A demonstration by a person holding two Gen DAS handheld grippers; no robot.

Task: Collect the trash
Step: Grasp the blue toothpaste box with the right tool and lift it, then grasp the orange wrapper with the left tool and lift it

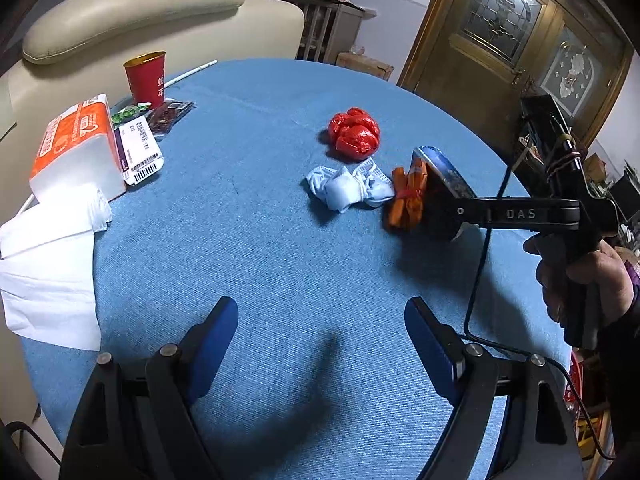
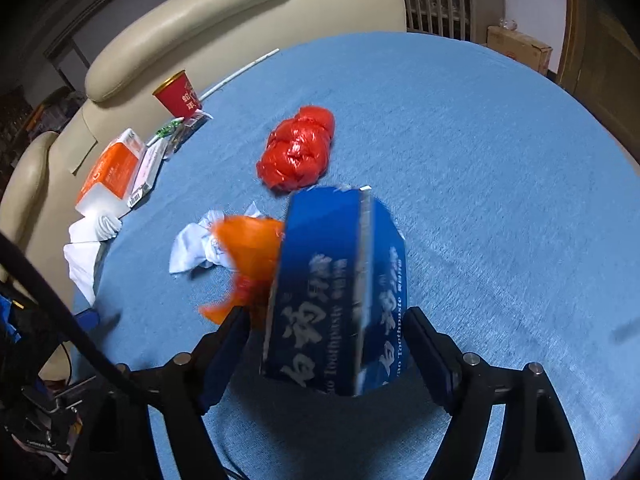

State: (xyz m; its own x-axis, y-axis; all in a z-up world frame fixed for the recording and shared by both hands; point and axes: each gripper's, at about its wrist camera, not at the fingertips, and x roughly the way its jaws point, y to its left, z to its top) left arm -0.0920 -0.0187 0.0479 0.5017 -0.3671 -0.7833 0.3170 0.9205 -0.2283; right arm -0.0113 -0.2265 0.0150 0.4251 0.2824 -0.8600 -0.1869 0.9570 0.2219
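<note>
Trash is what I'm gathering, and none of it looks binned yet; I see no bin in either view. Sweeping from the left edge of the tabletop (image 1: 260,264): loose white tissues (image 1: 48,264) hang over the rim, then an orange tissue pack (image 1: 76,144), a labelled white packet (image 1: 140,148), some small wrappers (image 1: 168,114) and a red paper cup (image 1: 146,78) standing upright near the far-left edge. My left gripper (image 1: 320,344) hangs over bare blue cloth near the front edge, jaws spread wide, nothing between them. Toward the middle lie a crumpled white-and-blue wad (image 1: 348,190), a red plastic ball (image 1: 354,132) beyond it, and an orange bundle (image 1: 408,196) touching the wad. Right of that, my right gripper (image 2: 324,344) has the blue toothpaste box (image 2: 336,292) between its jaws, but there's a visible gap on each side, so I judge it loose rather than clamped, and blurred in the wrist view. So the piles in the middle are all left to do. The cloth is a ribbed blue cover; behind it sit a cream sofa (image 1: 160,12), a slatted cabinet (image 1: 324,28) and a wooden glazed door (image 1: 508,36).
</note>
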